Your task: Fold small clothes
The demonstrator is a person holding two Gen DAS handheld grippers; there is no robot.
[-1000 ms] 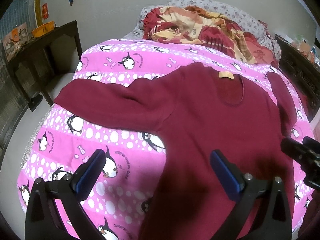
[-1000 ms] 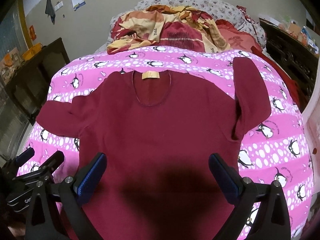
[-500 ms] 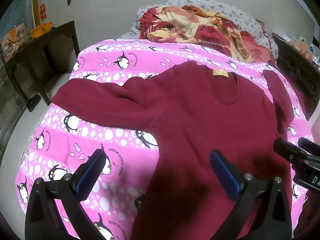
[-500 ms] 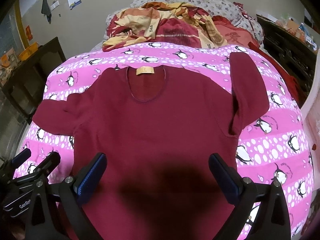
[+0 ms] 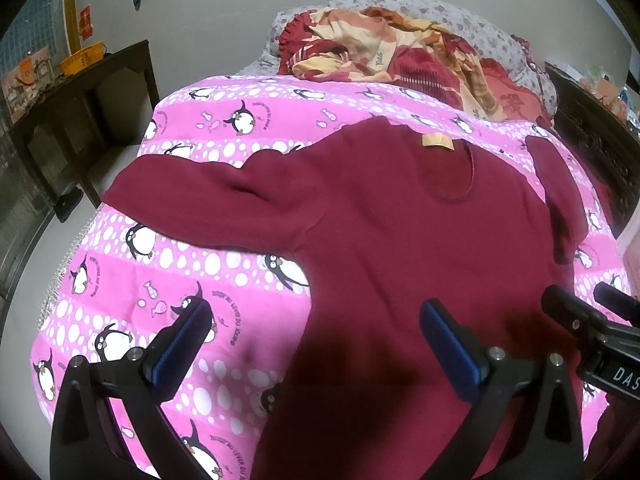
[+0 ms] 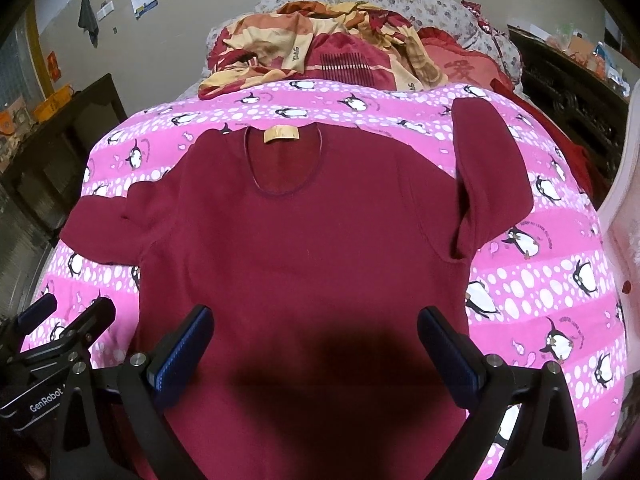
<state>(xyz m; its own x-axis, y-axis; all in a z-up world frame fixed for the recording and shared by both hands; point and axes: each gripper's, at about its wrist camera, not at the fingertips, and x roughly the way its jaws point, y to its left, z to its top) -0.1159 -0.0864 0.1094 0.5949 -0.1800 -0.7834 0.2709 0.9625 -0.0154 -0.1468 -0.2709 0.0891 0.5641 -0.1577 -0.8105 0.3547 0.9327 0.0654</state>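
A dark red long-sleeved top [image 5: 400,232] lies flat, front up, on a pink penguin-print bedspread [image 5: 192,280], neck with a tan label [image 5: 438,141] at the far end. Its left sleeve [image 5: 208,196] stretches out sideways; its right sleeve [image 6: 488,176] is bent up toward the pillows. My left gripper [image 5: 316,336] is open and empty, held above the top's lower left edge. My right gripper [image 6: 316,340] is open and empty above the lower middle of the top [image 6: 304,248]. Each gripper shows at the edge of the other's view.
A crumpled red and cream blanket [image 6: 328,52] and pillows lie at the head of the bed. A dark wooden table [image 5: 80,92] with an orange basket stands left of the bed. Dark wooden furniture [image 6: 568,92] stands on the right.
Both grippers have drawn slightly back and up from the top, so the garment sits a little farther off in both views. Both jaws stay open; the top has not moved.
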